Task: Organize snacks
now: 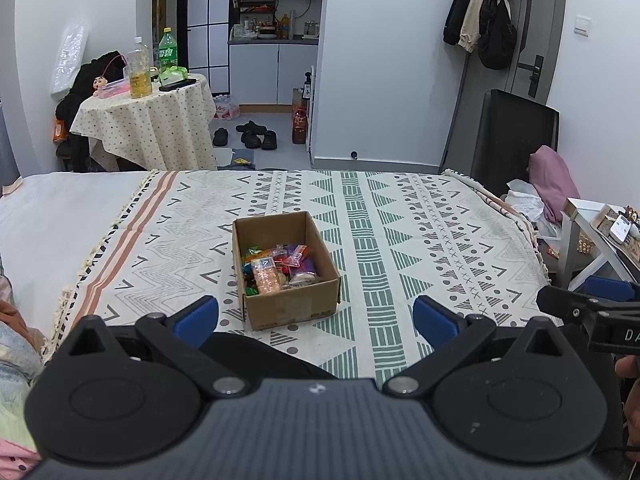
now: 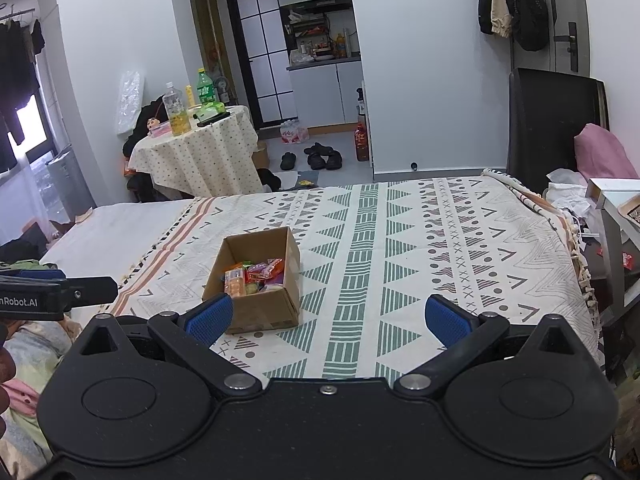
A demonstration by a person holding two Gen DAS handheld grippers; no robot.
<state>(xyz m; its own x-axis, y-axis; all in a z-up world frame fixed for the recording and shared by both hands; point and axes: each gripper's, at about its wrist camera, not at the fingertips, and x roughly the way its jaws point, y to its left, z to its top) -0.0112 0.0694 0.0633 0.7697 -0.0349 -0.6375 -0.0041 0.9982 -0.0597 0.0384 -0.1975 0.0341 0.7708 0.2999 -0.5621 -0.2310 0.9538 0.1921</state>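
Note:
A small open cardboard box (image 1: 288, 312) (image 2: 256, 312) sits on the patterned bedspread. Inside it lie several colourful snack packets (image 1: 278, 266) (image 2: 256, 276): orange, purple, red, green. My left gripper (image 1: 316, 318) hovers just short of the box's near wall, open wide, nothing between its blue pads. My right gripper (image 2: 328, 318) is also open and empty, to the right of the box, which stands just beyond its left pad (image 2: 210, 318). Each gripper shows at the edge of the other's view.
The patterned cloth (image 1: 400, 240) covers the bed, with plain white sheet (image 1: 60, 216) to the left. A round table (image 1: 148, 120) with bottles stands beyond. A white side table (image 1: 592, 232) and a dark chair back (image 1: 516, 140) are on the right. Bedding lies at lower left.

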